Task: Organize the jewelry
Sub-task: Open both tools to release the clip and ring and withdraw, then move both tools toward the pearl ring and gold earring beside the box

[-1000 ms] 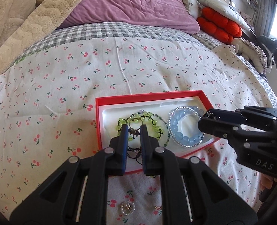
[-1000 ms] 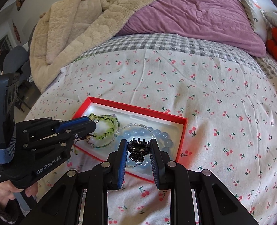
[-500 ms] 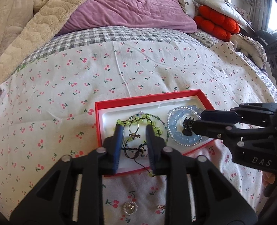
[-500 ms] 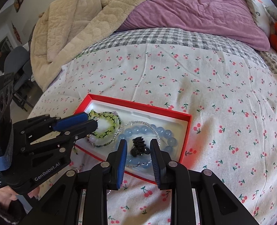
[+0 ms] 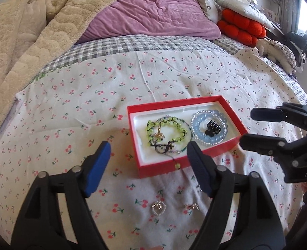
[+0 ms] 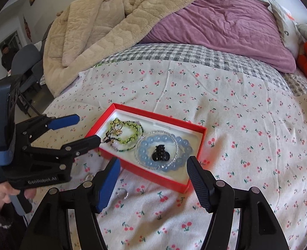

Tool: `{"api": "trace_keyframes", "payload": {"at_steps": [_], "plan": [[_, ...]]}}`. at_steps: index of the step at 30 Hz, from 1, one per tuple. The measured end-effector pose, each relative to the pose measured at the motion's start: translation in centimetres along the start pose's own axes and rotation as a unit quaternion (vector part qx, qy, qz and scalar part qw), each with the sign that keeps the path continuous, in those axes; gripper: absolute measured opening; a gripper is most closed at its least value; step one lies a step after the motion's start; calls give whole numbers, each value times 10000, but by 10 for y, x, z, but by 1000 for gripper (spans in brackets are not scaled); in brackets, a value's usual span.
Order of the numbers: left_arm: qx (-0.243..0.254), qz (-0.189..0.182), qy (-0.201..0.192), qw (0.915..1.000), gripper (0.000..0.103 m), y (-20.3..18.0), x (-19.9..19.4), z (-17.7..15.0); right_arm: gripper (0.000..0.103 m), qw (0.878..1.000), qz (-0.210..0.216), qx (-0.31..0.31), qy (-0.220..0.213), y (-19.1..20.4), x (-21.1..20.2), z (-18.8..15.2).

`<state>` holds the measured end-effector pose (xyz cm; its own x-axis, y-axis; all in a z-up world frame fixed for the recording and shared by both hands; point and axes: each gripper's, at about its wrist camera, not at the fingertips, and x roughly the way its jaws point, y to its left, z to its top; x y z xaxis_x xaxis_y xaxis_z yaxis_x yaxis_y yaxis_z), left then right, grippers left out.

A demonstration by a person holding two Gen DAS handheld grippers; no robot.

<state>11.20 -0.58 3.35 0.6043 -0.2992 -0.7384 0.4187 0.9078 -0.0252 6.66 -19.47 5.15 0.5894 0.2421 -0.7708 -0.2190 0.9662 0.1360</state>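
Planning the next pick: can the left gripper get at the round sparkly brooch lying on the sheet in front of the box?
Probably yes. The round brooch lies bare on the cherry-print sheet, outside the red box, directly beneath the open, empty left gripper. Nothing covers it; only a small trinket sits beside it.

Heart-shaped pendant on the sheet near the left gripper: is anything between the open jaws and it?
Nothing visible. The heart-shaped pendant lies bare on the cherry-print sheet, below the red box, between the left gripper's arms. A small earring lies apart beside it. The jaws have just opened and hold nothing.
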Motion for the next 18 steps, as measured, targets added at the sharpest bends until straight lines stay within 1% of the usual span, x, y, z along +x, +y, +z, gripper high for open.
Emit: {"api": "trace_keyframes", "payload": {"at_steps": [1, 4, 6, 8, 13, 18], "plan": [[-16, 41, 6, 10000, 83, 1, -3, -2, 70, 10000, -25, -40, -6, 2, -4, -3], [-85, 155, 86, 9998, 85, 3, -9, -11, 73, 9999, -49, -106, -59, 6, -14, -10], [-148, 165, 115, 9997, 88, 5, -12, -16, 77, 9999, -42, -131, -91, 10, -20, -15], [-178, 200, 130, 9996, 93, 5, -17, -22, 78, 9998, -58, -164, -110, 14, -25, -19], [-147, 359, 101, 9992, 97, 4, -32, -37, 83, 9996, -94, -187, -163, 23, -33, -32], [-152, 379, 249, 9989, 99, 7, -40, -52, 83, 9995, -91, -287, -43, 32, -32, -45]]}}
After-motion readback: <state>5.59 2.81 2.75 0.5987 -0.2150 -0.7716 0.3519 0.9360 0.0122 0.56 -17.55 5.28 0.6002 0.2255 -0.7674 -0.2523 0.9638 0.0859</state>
